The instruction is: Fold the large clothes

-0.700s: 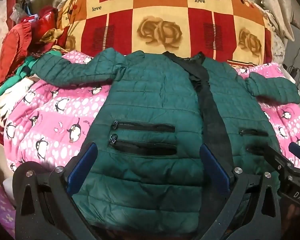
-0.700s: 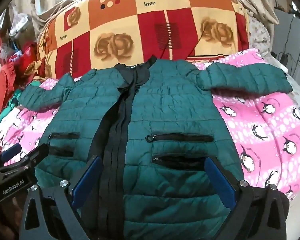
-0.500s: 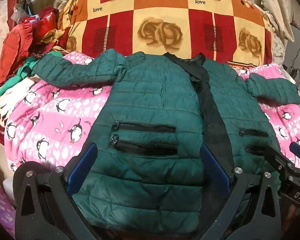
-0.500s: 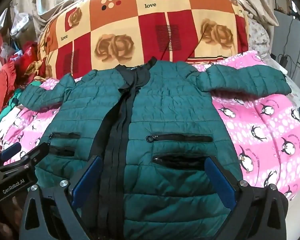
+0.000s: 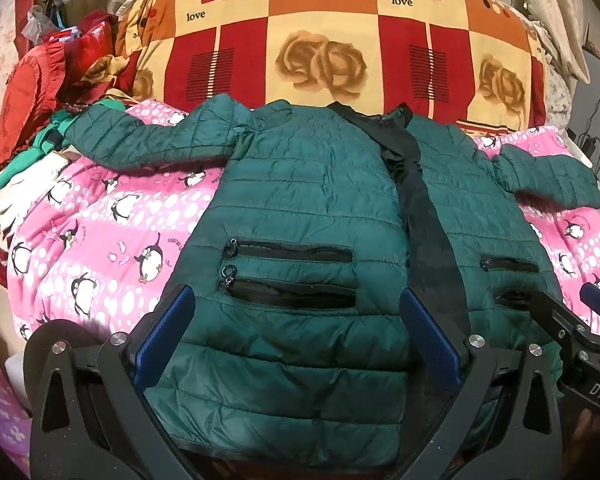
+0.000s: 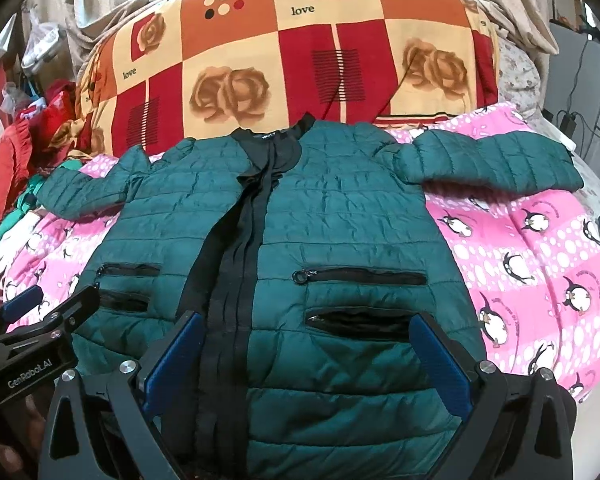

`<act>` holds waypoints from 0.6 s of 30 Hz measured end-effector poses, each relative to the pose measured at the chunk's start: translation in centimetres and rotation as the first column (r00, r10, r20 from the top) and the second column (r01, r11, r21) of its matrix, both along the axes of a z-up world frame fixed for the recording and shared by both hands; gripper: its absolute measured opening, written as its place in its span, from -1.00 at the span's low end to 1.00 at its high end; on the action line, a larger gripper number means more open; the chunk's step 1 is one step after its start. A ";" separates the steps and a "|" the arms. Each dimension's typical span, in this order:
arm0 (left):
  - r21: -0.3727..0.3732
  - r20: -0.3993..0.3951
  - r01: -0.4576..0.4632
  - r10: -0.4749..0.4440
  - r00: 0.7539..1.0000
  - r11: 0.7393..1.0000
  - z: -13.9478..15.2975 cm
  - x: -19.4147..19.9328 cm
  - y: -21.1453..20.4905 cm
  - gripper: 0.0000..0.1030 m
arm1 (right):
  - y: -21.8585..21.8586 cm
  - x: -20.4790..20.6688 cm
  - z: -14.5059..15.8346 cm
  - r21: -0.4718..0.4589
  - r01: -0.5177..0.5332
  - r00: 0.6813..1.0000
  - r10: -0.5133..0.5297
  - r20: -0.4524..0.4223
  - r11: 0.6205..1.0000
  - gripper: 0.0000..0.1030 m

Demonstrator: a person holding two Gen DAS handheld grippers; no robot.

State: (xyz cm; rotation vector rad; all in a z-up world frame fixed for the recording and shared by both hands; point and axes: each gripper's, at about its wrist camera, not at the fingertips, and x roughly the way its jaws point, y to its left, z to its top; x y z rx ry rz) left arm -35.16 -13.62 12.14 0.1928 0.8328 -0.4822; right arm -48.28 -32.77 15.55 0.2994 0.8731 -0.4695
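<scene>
A dark green quilted puffer jacket (image 5: 308, 216) lies front-up on a pink penguin-print blanket (image 5: 100, 236), sleeves spread toward 9 and 3 o'clock. The left gripper (image 5: 296, 336) and right gripper (image 6: 308, 352) hover over its hem at 6 o'clock, jaws wide apart, holding nothing.

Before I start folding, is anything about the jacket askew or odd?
Mostly fine: the jacket lies flat, front up, sleeves spread. Two oddities: the lower pocket on one side gapes open while the one above is zipped, and the black placket is bunched near the collar. Both grippers are open, holding nothing.
</scene>
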 end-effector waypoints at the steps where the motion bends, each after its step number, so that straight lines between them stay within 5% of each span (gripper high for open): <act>1: 0.000 0.000 -0.001 0.001 1.000 1.000 0.0 0.0 0.0 0.99 | -0.1 0.0 0.0 0.005 0.001 1.000 -0.001 -0.009 1.000 0.99; 18: 0.003 -0.003 0.000 0.000 1.000 1.000 -0.2 0.0 0.2 0.99 | -0.4 0.0 -0.5 0.009 0.007 1.000 -0.007 -0.010 1.000 0.99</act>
